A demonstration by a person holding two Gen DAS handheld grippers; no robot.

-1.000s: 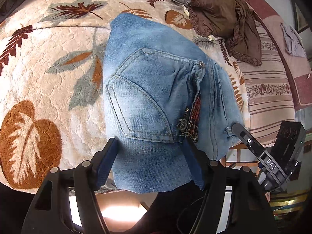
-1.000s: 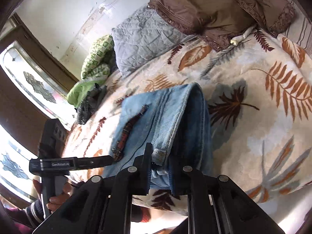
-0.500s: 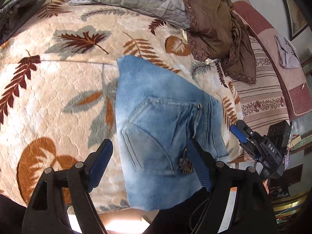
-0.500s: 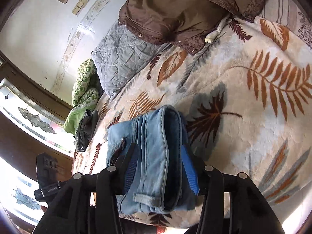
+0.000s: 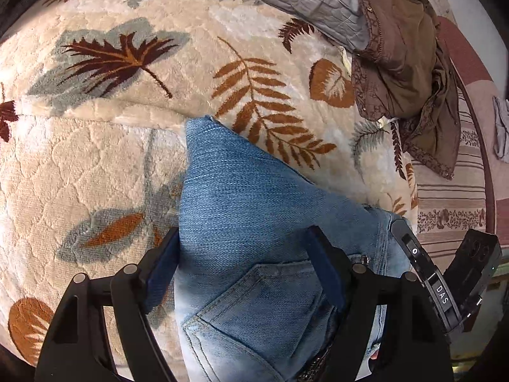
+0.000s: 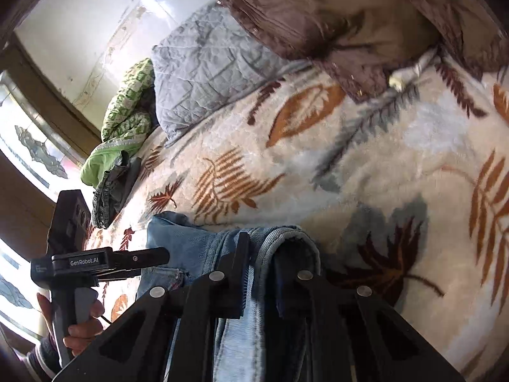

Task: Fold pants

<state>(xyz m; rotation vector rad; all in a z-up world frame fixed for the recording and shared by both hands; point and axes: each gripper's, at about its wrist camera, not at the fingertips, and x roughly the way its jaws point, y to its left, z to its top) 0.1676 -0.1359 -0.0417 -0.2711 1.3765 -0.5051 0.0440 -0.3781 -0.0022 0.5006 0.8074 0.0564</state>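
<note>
Folded blue jeans (image 5: 241, 197) lie on the leaf-patterned blanket (image 5: 95, 165), back pocket up. My left gripper (image 5: 243, 232) stands open over them: its left finger is at the denim's left edge, and its right finger rests on top of the cloth. In the right wrist view the jaws of my right gripper (image 6: 267, 254) are closing, with the thick folded edge of the jeans (image 6: 191, 245) pinched between them. The right gripper (image 5: 402, 227) shows at the jeans' right side in the left wrist view. A hand (image 6: 79, 324) holds the left gripper (image 6: 159, 258) at the far side.
A grey quilted pillow (image 5: 302, 0) and a crumpled brown garment (image 5: 404, 51) lie at the head of the bed. A green blanket (image 6: 127, 111) and dark clothes (image 6: 111, 187) sit by the wall. A striped sheet (image 5: 451, 197) covers the bed's right edge.
Both grippers moved forward over the jeans toward the pillow. The right jaws, shut on the fold a second ago, stood open around it half a second ago and are shut on it again.
</note>
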